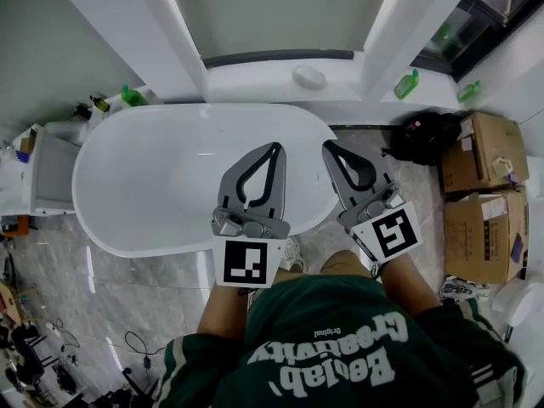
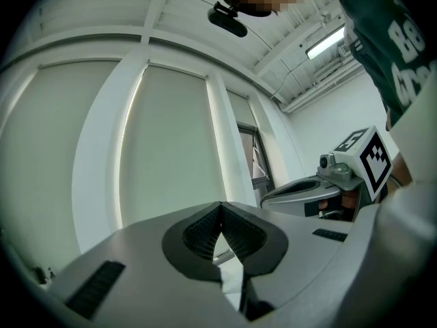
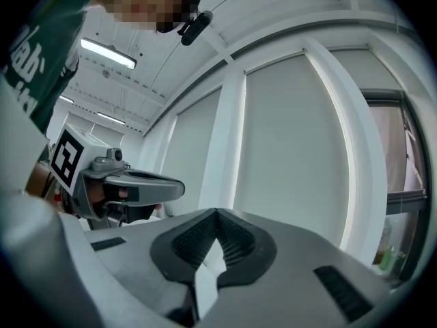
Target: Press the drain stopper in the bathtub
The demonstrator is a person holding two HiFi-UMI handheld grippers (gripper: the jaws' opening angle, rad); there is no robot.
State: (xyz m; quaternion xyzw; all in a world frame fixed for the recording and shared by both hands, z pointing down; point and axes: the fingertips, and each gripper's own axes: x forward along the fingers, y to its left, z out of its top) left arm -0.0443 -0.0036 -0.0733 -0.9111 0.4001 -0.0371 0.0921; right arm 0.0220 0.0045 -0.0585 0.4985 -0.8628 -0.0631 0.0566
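Observation:
A white oval bathtub [image 1: 127, 228] fills the left and middle of the head view; I cannot make out its drain stopper. Both grippers are held level, side by side, over the tub's near right rim and point toward the window. My left gripper [image 1: 276, 147] is shut with nothing between its jaws; in the left gripper view its tips [image 2: 220, 205] meet in front of the window blinds. My right gripper [image 1: 327, 145] is shut and empty too, its tips [image 3: 217, 212] touching. Each gripper view also catches the other gripper at its side.
Cardboard boxes [image 1: 480, 194] and a black bag [image 1: 421, 134] stand on the floor right of the tub. Green bottles [image 1: 408, 83] and a white object [image 1: 308, 76] sit on the window ledge. A small shelf [image 1: 42, 172] with bottles stands left. Cables [image 1: 136, 347] lie on the marble floor.

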